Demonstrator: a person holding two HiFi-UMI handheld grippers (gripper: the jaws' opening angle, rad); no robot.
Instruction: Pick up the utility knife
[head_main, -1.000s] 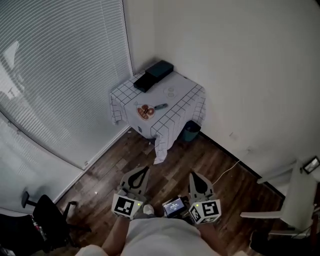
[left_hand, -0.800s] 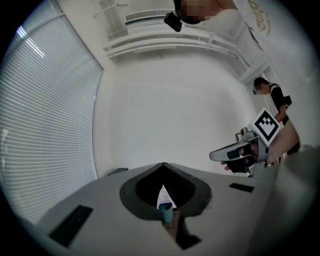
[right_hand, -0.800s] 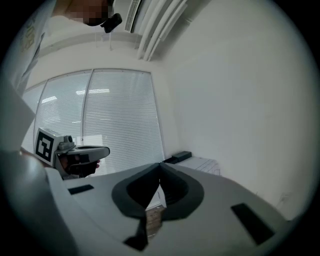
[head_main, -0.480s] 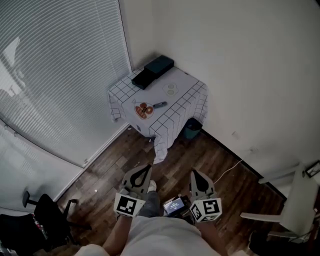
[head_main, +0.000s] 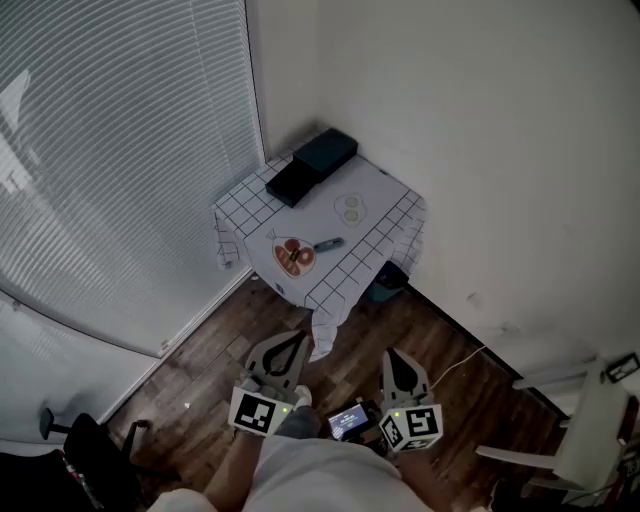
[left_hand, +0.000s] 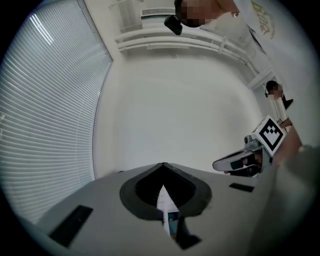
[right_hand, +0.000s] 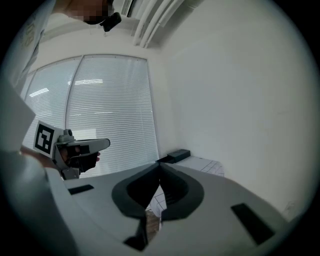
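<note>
The utility knife (head_main: 327, 243), small and dark blue-grey, lies on a corner table with a white checked cloth (head_main: 380, 190), just right of a plate of red food (head_main: 294, 255). My left gripper (head_main: 291, 341) and right gripper (head_main: 394, 357) are held side by side over the wooden floor, well short of the table and pointing toward it. Both are shut with nothing in them. In the left gripper view the shut tips (left_hand: 163, 165) face the bare wall. In the right gripper view the shut tips (right_hand: 160, 165) point at the table (right_hand: 202, 163).
Two dark boxes (head_main: 311, 164) sit at the table's back corner, and two pale round pieces (head_main: 350, 208) lie mid-table. A teal bin (head_main: 386, 282) stands under the cloth. Window blinds (head_main: 120, 150) run along the left, a white cable (head_main: 455, 355) crosses the floor and white furniture (head_main: 590, 420) stands at right.
The table now appears lower in the head view and a little larger: the person has stepped toward it. Both grippers went forward together, still shut.
</note>
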